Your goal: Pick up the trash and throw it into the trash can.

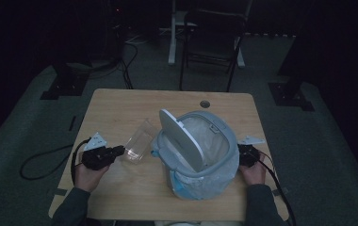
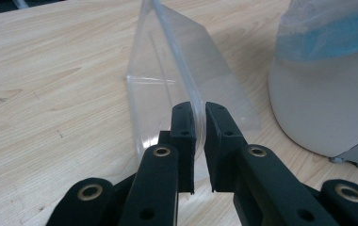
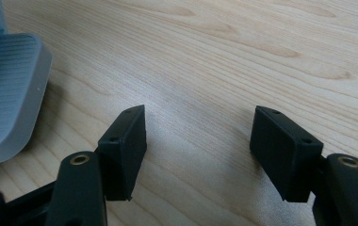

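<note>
High view: a light wooden table [image 1: 120, 106] is carrying a grey-white lidded bin lined with a translucent plastic bag [image 1: 200, 155], standing right of centre with its oval lid [image 1: 181, 139] tilted up. A clear, flat-sided plastic container [image 1: 138, 141] is lying just left of the bin. The left gripper [image 1: 118, 150] is reaching in from the near left and meeting the container's near edge. The right gripper [image 1: 243, 154] is sitting against the bin's right side, its jaw gap hidden there. A dark folding chair [image 1: 213, 37] is standing well beyond the far edge.

Left gripper view: both black jaws are pinching the clear container's thin wall [image 2: 186, 80] between their pads, clamped on it. The bin's white base [image 2: 318, 99] is standing at the right.

Right gripper view: the jaws are standing well apart over bare wood, holding nothing. A ribbed grey pedal [image 3: 7, 89] is lying at the left.
</note>
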`<control>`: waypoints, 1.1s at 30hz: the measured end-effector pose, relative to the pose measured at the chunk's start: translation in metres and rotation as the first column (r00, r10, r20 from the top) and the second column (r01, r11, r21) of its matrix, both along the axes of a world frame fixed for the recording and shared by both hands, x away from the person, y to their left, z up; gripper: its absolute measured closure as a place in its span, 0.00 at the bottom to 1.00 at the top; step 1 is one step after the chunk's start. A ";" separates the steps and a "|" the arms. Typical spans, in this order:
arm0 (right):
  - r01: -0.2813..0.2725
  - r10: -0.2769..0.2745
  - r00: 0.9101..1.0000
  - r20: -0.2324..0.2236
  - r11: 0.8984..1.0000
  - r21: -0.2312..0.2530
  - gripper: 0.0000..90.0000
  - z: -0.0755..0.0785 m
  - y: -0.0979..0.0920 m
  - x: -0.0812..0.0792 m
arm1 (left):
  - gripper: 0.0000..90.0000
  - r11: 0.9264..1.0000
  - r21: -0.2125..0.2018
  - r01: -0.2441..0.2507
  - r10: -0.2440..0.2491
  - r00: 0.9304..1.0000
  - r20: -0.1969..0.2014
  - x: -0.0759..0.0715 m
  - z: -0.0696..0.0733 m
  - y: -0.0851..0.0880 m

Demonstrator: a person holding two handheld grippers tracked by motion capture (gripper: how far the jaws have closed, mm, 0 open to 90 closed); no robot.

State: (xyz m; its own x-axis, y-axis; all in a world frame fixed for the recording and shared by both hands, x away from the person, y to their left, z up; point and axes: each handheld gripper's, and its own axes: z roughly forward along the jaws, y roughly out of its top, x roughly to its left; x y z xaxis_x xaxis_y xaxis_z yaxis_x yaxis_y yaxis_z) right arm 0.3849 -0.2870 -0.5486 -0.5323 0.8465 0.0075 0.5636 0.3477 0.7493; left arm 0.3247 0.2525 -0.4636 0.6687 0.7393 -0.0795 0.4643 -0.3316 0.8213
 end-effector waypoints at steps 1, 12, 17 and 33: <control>0.000 0.000 1.000 0.000 1.000 0.000 0.40 0.000 0.000 0.000 | 0.84 1.000 0.003 -0.002 0.002 1.000 -0.001 0.001 0.000 -0.001; -0.002 0.002 1.000 0.000 1.000 0.000 0.39 0.000 0.000 0.000 | 0.89 0.999 0.001 0.041 -0.041 0.999 -0.013 0.015 -0.001 -0.007; -0.002 0.002 1.000 0.000 1.000 0.000 0.39 0.000 0.000 0.000 | 0.93 0.997 -0.004 0.073 -0.073 0.997 -0.014 0.022 0.000 -0.007; -0.002 0.002 1.000 -0.001 1.000 0.000 0.39 0.000 0.000 0.000 | 0.96 0.987 -0.137 0.082 -0.080 0.997 0.019 0.045 0.028 0.016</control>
State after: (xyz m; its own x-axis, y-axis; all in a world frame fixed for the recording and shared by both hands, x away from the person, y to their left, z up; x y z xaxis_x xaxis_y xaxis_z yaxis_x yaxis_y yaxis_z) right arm 0.3850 -0.2870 -0.5486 -0.5342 0.8453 0.0081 0.5632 0.3488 0.7491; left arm 0.3700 0.2688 -0.4354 0.7278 0.6650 -0.1676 0.4295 -0.2513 0.8674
